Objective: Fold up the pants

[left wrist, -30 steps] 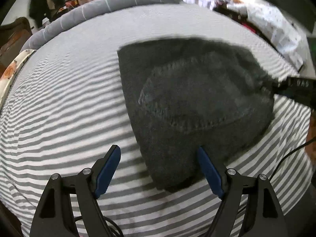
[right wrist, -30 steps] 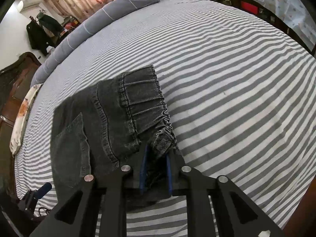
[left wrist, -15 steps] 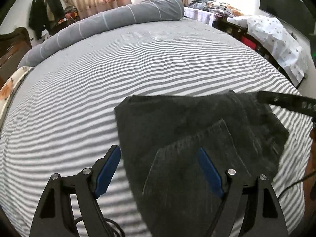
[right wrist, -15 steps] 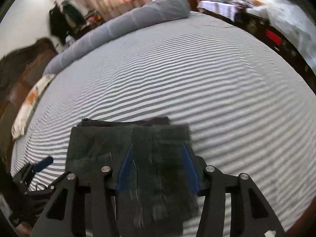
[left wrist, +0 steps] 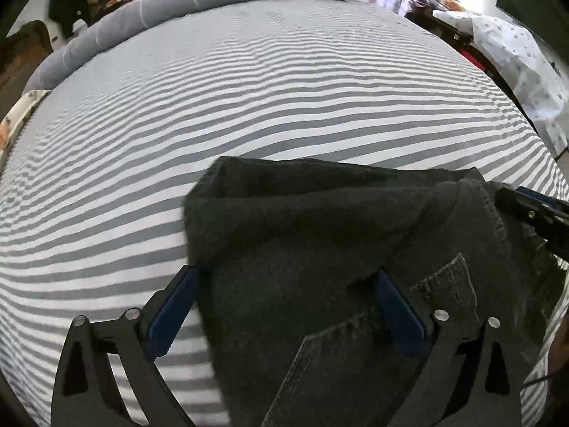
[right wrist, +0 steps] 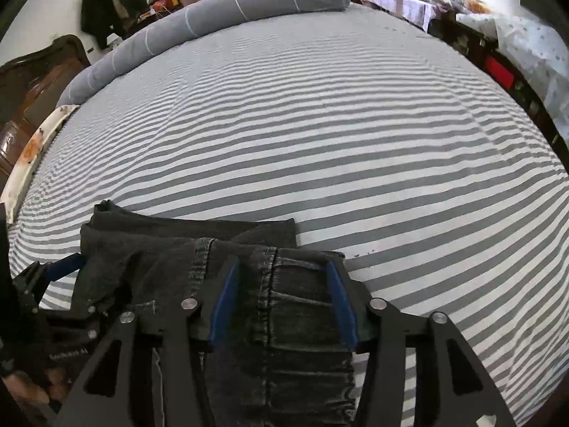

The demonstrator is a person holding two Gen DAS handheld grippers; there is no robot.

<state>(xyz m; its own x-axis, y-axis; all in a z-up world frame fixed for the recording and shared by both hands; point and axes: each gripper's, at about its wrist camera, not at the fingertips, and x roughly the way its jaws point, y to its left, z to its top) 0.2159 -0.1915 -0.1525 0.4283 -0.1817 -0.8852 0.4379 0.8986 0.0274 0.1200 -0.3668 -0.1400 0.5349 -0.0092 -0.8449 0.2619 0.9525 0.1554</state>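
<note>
Pants (left wrist: 320, 249), dark grey denim, lie folded in a bundle at the near edge of the striped bed (left wrist: 249, 106), and I'm right over them with both tools. On my left, the left gripper (left wrist: 286, 284) has its jaws spread about as wide as they go, just opened further; the folded edge of the cloth lies between the blue pads (left wrist: 170, 306) but nothing presses on it, so no hold there. A back pocket (left wrist: 391, 338) shows just inside the right finger. Moving right, the right gripper (right wrist: 282, 284) straddles the gathered waistband (right wrist: 284, 302), jaws partway apart and just opened, pads loose beside the denim. Past the far edge of the bed a grey bolster (right wrist: 213, 10) runs along the head.
</note>
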